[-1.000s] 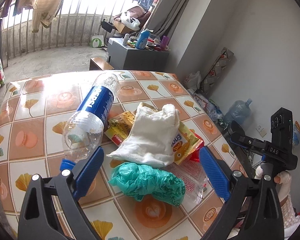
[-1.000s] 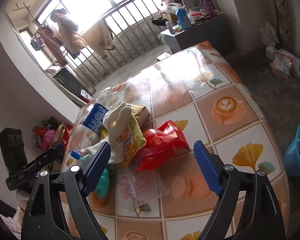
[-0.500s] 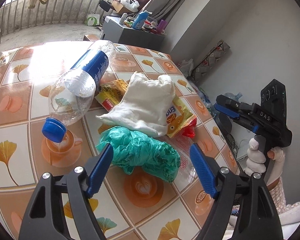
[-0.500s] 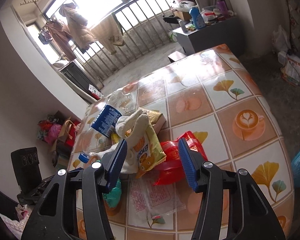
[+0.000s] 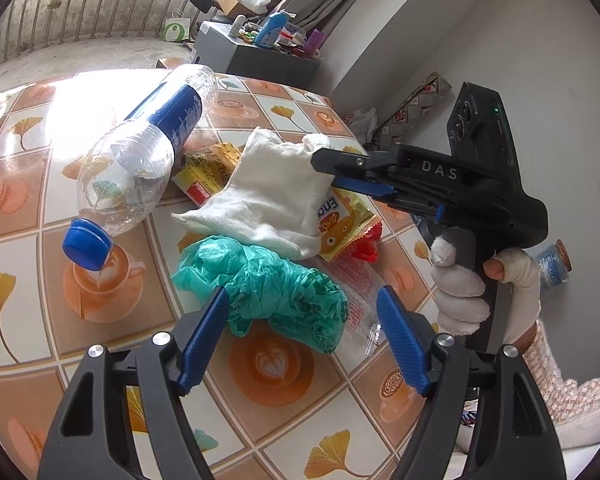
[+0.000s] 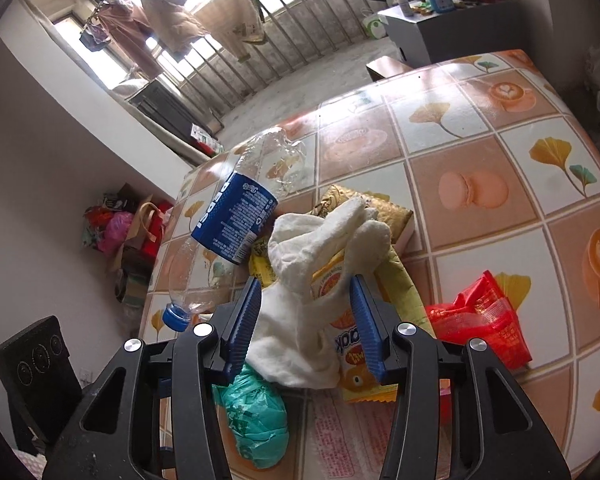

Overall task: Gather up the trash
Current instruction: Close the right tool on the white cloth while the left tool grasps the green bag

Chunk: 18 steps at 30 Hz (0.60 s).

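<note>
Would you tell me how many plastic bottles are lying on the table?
1: the plastic bottle lies at the pile's left edge, blue cap toward the camera. Others may hide under the white cloth.

Black claw (image 5: 302, 338), blue pads (silver screws)

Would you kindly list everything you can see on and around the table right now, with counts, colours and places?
plastic bottle: 1, clear with blue label and blue cap, lying at the pile's left
white cloth: 1, white, on top of the pile
green plastic bag: 1, teal, crumpled, nearest the left gripper
yellow snack packet: 1, yellow, under the cloth
gold packet: 1, gold, behind the cloth
red wrapper: 1, red, right of the pile
clear wrapper: 1, transparent with red print, flat beside the bag
table: 1, tiled orange and white cover
grey cabinet: 1, beyond the table, cluttered top
left gripper: blue pads, jaws either side of the bag, not pressing
right gripper: blue pads, jaws closing around the cloth
gloved hand: 1, white glove, holding the right gripper
</note>
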Motion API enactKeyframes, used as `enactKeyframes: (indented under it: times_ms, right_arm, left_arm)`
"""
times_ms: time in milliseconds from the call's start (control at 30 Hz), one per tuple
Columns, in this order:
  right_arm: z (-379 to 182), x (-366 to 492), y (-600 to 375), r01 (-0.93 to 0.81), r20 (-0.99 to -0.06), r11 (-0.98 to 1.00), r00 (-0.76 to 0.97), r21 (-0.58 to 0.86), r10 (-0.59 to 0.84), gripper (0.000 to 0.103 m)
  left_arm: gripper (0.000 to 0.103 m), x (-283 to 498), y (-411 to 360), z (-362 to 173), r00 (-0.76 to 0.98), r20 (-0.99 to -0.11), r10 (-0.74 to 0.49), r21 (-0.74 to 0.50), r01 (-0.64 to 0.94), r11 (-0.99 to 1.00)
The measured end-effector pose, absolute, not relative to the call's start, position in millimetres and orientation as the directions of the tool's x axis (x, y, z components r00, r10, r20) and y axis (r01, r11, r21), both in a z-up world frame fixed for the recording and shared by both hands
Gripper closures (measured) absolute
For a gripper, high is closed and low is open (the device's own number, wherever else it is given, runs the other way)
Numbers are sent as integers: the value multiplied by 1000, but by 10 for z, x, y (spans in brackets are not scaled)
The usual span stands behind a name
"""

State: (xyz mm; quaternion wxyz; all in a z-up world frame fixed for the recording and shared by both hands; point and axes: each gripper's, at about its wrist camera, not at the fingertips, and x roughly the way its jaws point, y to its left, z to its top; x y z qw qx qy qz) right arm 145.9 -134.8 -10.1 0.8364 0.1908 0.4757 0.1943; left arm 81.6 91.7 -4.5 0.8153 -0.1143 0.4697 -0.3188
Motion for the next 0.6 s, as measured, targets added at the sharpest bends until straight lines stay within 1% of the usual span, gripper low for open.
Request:
enactKeyframes:
  times_ms: [33, 67, 100, 200, 333, 500, 600]
  right_arm:
    - [-125, 1470, -1334, -142, -728, 855, 466, 499, 502, 72]
    - [-145, 1476, -1338, -138, -733, 854, 458, 501, 504, 87]
    - [-164, 1473, -1348, -136, -728, 845, 449, 517, 518, 94]
    - [-159, 1393, -1388, -142, -715, 831, 446, 538, 539, 97]
    - [-129, 1262, -1408, -154, -696, 807, 433, 570, 573, 98]
    - [-190, 1112, -1368, -163, -679, 767, 378, 620, 629, 98]
    - [-253, 1029, -1350, -161, -673, 748, 345, 644, 654, 98]
  left_arm:
    - [29, 806, 896, -43, 352, -694, -628, -484, 418, 769]
    - [29, 800, 876, -44, 348, -695, -629, -483, 423, 767]
    - [29, 796, 857, -46, 344, -697, -629, -482, 425, 766]
    - [29, 795, 815, -65, 342, -703, -623, -479, 420, 771]
    - [29, 807, 782, -86, 347, -713, -609, -470, 407, 783]
    - [29, 802, 833, -99, 297, -714, -634, -520, 382, 764]
    - [29, 763, 901, -113, 287, -718, -634, -528, 369, 765]
